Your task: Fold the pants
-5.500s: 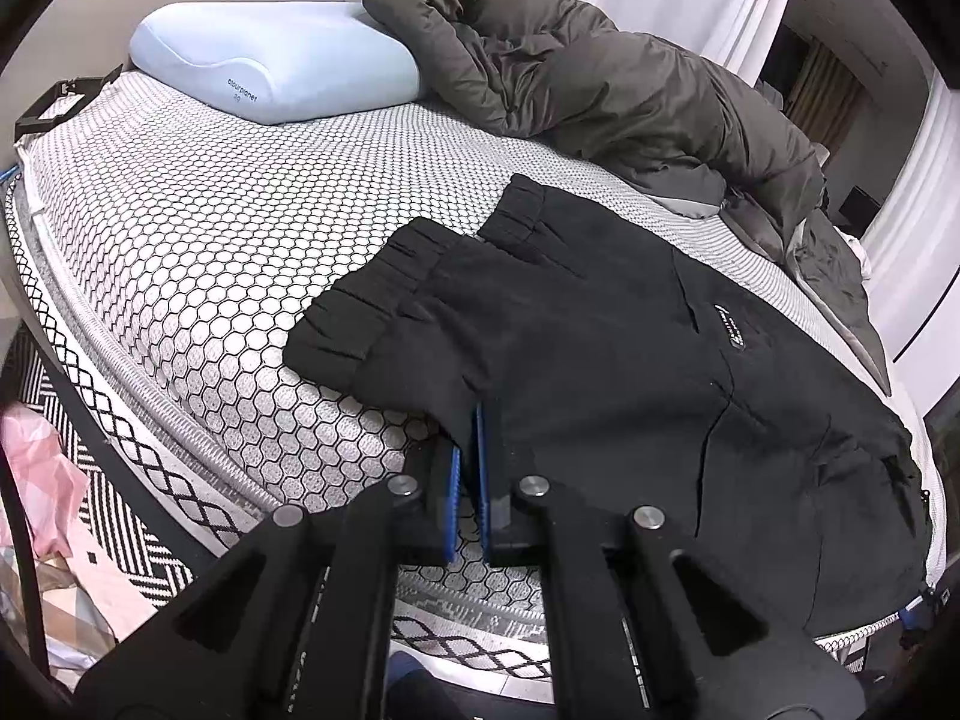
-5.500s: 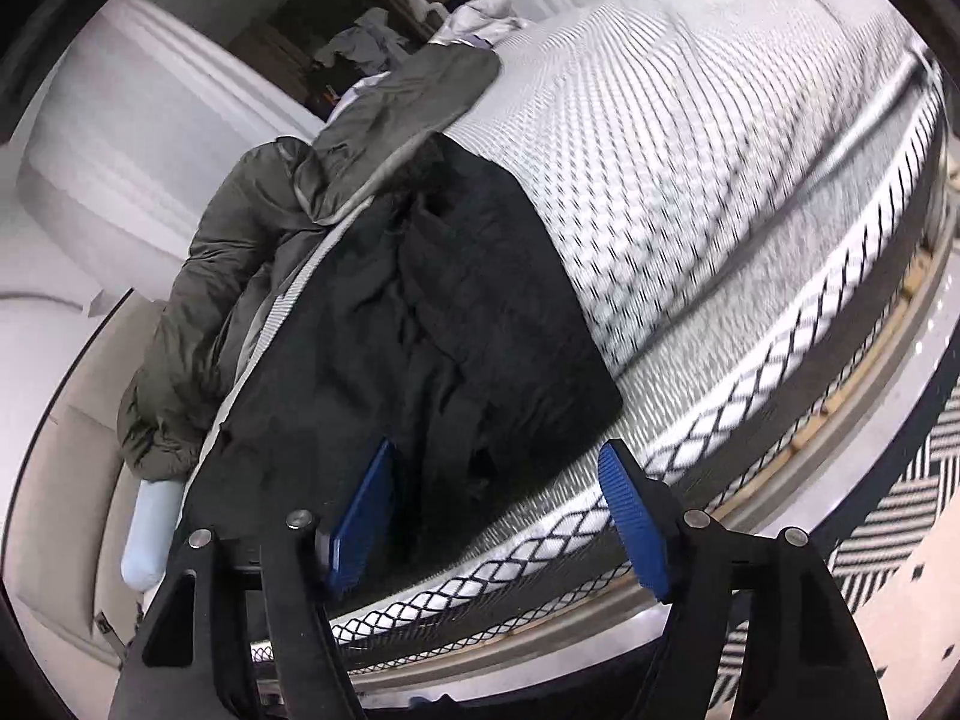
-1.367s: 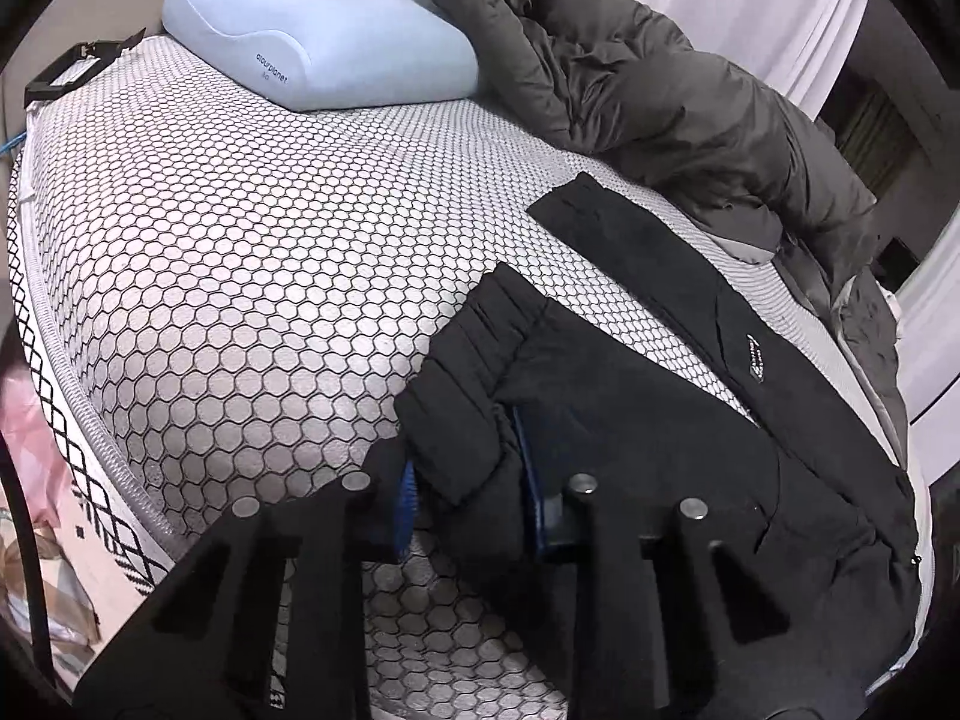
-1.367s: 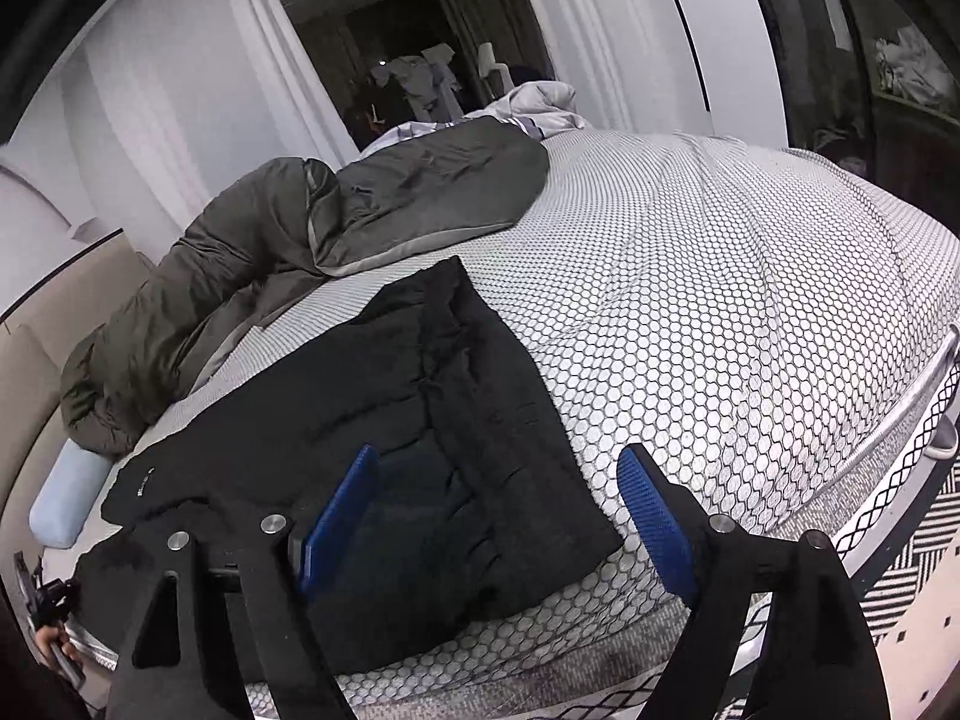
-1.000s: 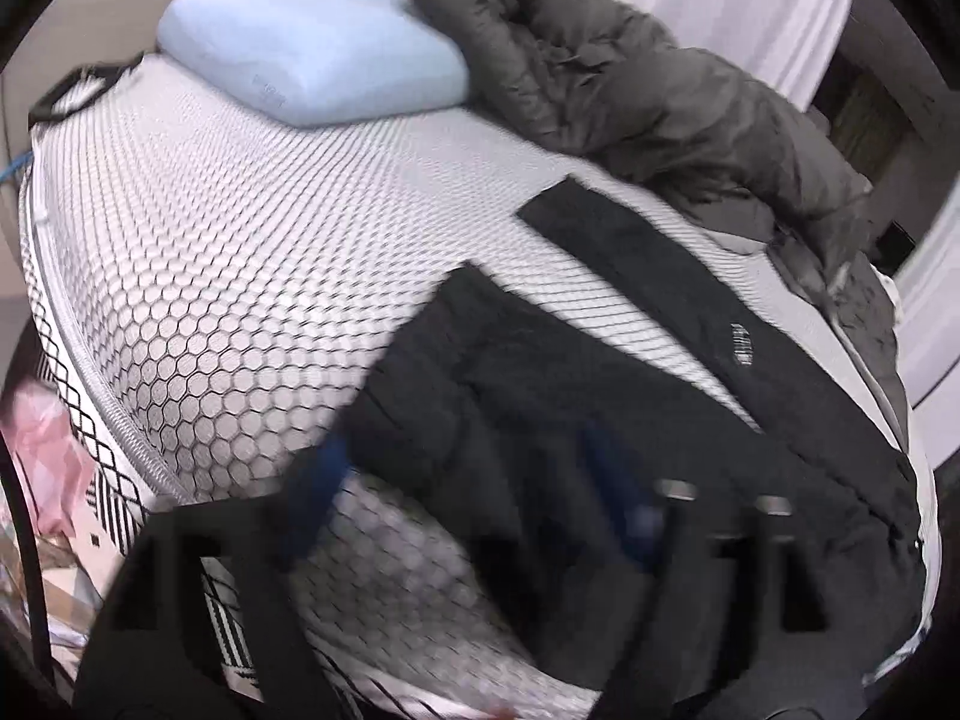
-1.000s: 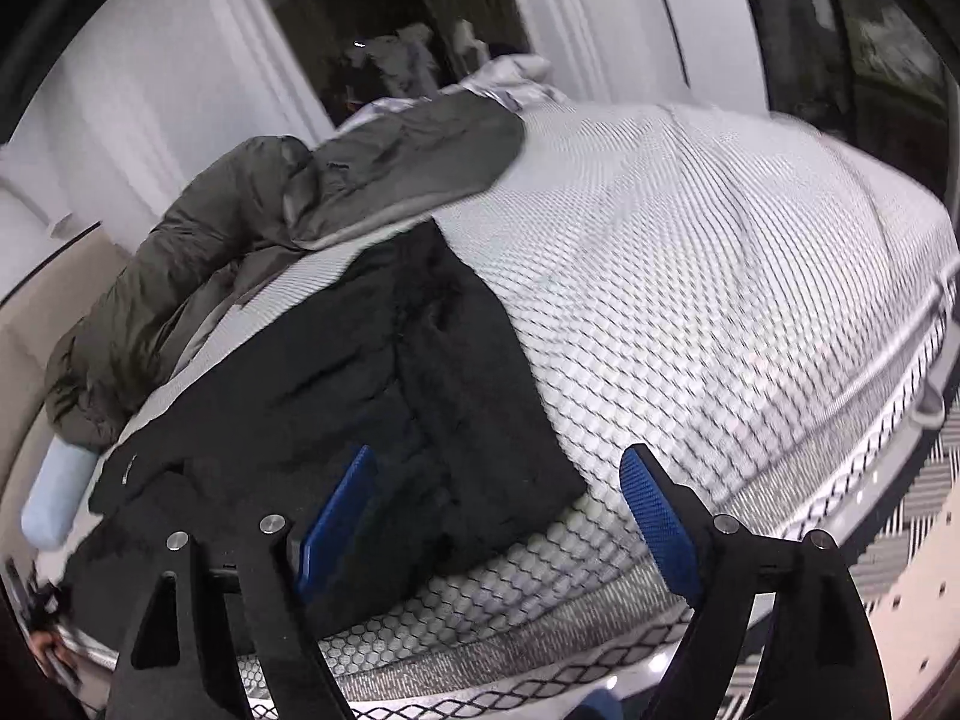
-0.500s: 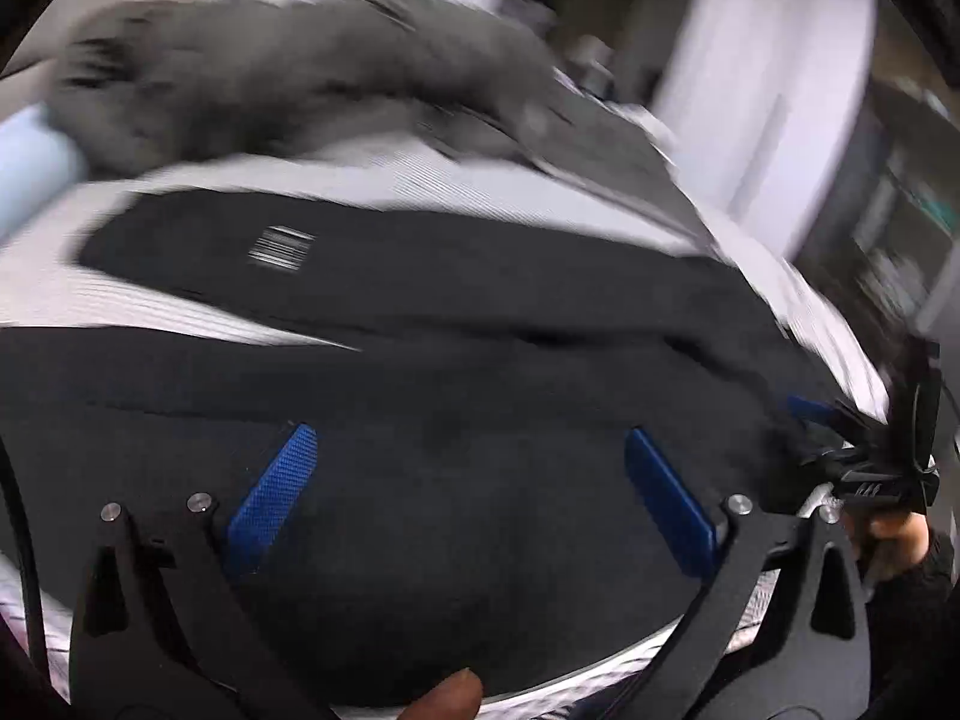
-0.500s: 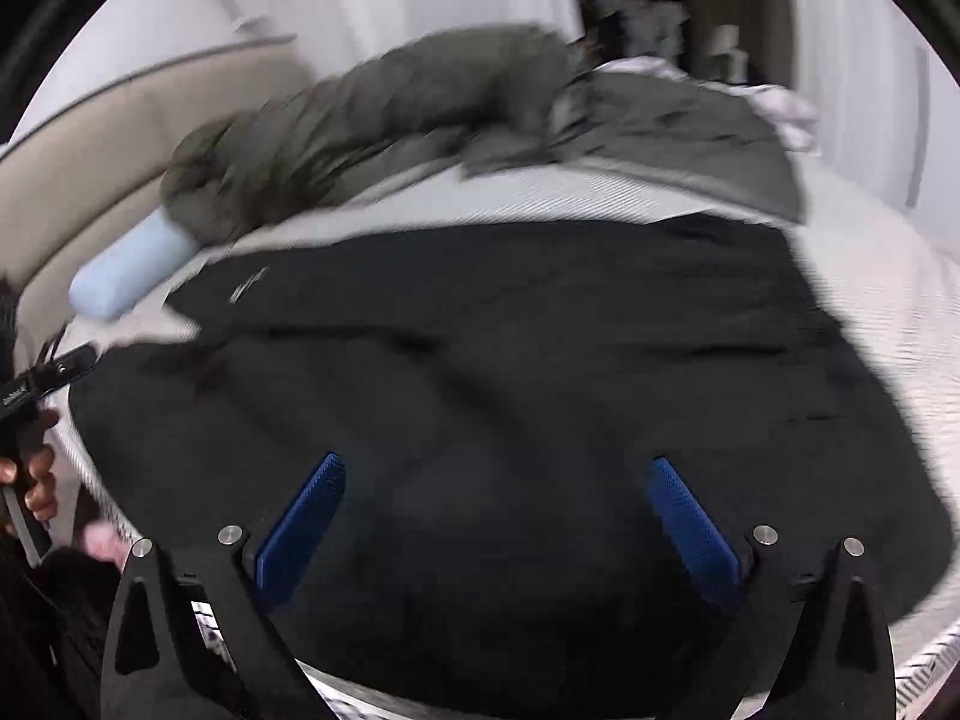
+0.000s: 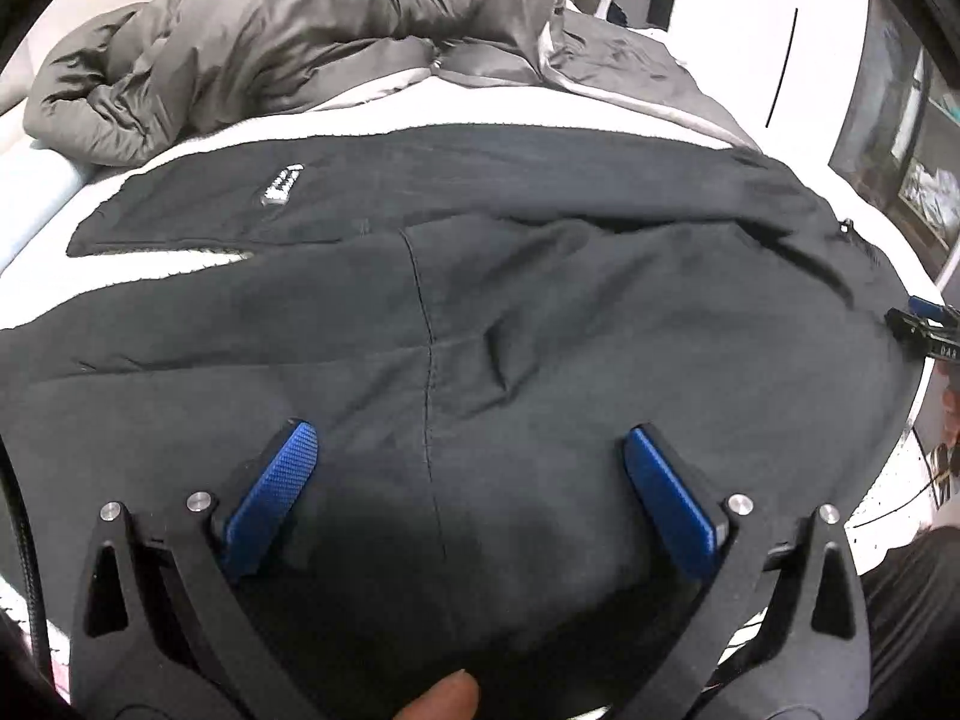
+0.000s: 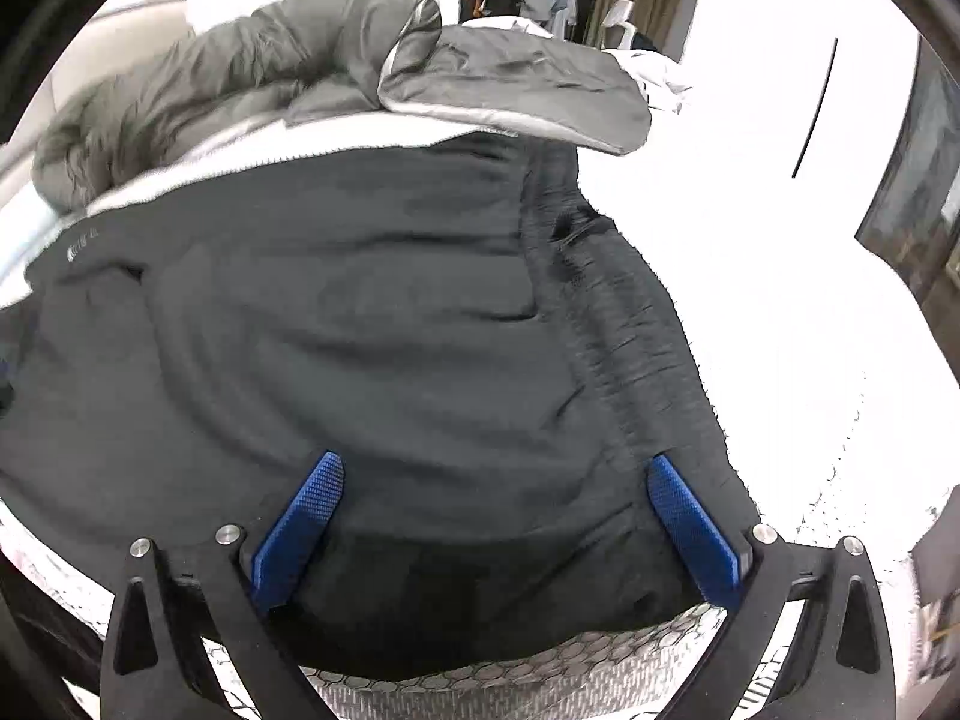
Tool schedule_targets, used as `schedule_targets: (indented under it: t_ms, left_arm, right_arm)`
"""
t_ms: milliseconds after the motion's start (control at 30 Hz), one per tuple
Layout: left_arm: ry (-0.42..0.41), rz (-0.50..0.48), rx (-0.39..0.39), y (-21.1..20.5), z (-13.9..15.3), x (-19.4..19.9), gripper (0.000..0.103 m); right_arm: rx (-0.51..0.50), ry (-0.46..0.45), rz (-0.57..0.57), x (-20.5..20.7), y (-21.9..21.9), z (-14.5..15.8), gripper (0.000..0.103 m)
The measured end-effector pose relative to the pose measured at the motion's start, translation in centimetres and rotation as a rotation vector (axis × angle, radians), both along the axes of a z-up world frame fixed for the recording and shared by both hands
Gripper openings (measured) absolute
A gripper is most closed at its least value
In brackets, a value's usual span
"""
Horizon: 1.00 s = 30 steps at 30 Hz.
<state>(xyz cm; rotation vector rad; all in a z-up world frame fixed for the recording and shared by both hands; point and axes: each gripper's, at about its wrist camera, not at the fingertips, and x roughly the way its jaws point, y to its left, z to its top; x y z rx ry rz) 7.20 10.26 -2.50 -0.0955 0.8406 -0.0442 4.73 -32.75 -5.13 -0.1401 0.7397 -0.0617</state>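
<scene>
Pants (image 9: 480,312) spread flat, waistband edge (image 10: 636,360) nearest mattress (image 10: 810,330).

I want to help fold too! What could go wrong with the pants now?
The black pants hang near the bed edge, so a tug might slide them off. The grey jacket touches their far side and could get caught. Both grippers, left and right, are open, and might pinch only one layer.

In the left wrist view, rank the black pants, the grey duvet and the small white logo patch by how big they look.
Largest to smallest:
1. black pants, though they lie nearest the camera, which inflates them
2. grey duvet, farther back, so its true size is unsure
3. white logo patch, clearly the smallest
</scene>
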Motion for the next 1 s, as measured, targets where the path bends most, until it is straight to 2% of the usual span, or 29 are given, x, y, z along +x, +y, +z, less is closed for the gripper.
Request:
schedule_targets:
  t_ms: [100, 200, 233, 300, 333, 400, 467, 533, 600, 633, 667, 733, 800, 900, 933, 1000]
  left_arm:
    - [-0.007, -0.062, -0.065, -1.6, 1.2, 0.9, 0.102]
    - [0.052, -0.125, -0.053, -4.1, 1.2, 4.7, 0.102]
    - [0.066, -0.125, -0.035, -6.1, 1.0, 4.7, 0.102]
    - [0.133, -0.142, 0.023, -7.8, 0.2, 6.3, 0.102]
    - [0.152, -0.155, 0.03, -7.6, -0.2, 7.1, 0.102]
    - [0.16, -0.147, -0.008, -5.4, -0.4, 8.2, 0.102]
    - [0.154, -0.157, -0.036, -3.0, -0.3, 8.3, 0.101]
    - [0.137, -0.198, -0.098, -0.7, -0.2, 8.2, 0.082]
    - [0.126, -0.203, -0.133, 1.4, 0.0, 7.7, 0.075]
    - [0.119, -0.199, -0.149, 1.7, -0.2, 7.1, 0.075]
    - [0.109, -0.192, -0.154, 1.9, 0.0, 6.8, 0.075]
    - [0.078, -0.165, -0.104, 1.2, 0.6, 5.4, 0.083]
    - [0.036, -0.17, -0.089, 0.1, 1.6, 4.3, 0.083]
    - [-0.023, -0.178, -0.055, -2.6, 2.8, 3.7, 0.094]
    - [-0.035, -0.189, -0.045, -3.7, 2.8, 4.1, 0.099]
    - [-0.014, -0.219, -0.041, -6.0, 2.3, 5.0, 0.1]
  right_arm:
    - [0.059, -0.05, 0.078, -0.4, 3.1, 1.6, 0.102]
    - [0.093, 0.003, 0.229, 2.1, 8.8, 2.1, 0.102]
    - [0.111, 0.034, 0.28, 3.0, 10.4, 1.9, 0.102]
    - [0.152, 0.129, 0.381, 5.6, 13.5, 0.5, 0.1]
    - [0.138, 0.156, 0.395, 6.4, 14.4, -0.1, 0.096]
    - [0.077, 0.175, 0.363, 7.4, 14.8, -1.2, 0.09]
    - [0.066, 0.171, 0.311, 7.8, 12.8, -1.4, 0.088]
    - [0.002, 0.142, 0.199, 7.5, 9.8, -1.0, 0.09]
    - [-0.014, 0.116, 0.07, 7.5, 6.3, -0.7, 0.091]
    - [-0.05, 0.114, -0.007, 7.5, 4.7, -0.9, 0.091]
    - [-0.023, 0.11, -0.009, 7.3, 4.0, -0.9, 0.091]
    - [0.009, 0.084, -0.019, 6.8, 4.0, 0.2, 0.091]
    - [0.022, 0.043, 0.025, 5.5, 5.3, 1.3, 0.091]
    - [0.067, -0.007, 0.174, 5.2, 9.0, 2.8, 0.095]
    - [0.113, 0.005, 0.239, 4.9, 10.4, 2.9, 0.097]
    - [0.18, 0.05, 0.318, 5.8, 12.5, 2.3, 0.097]
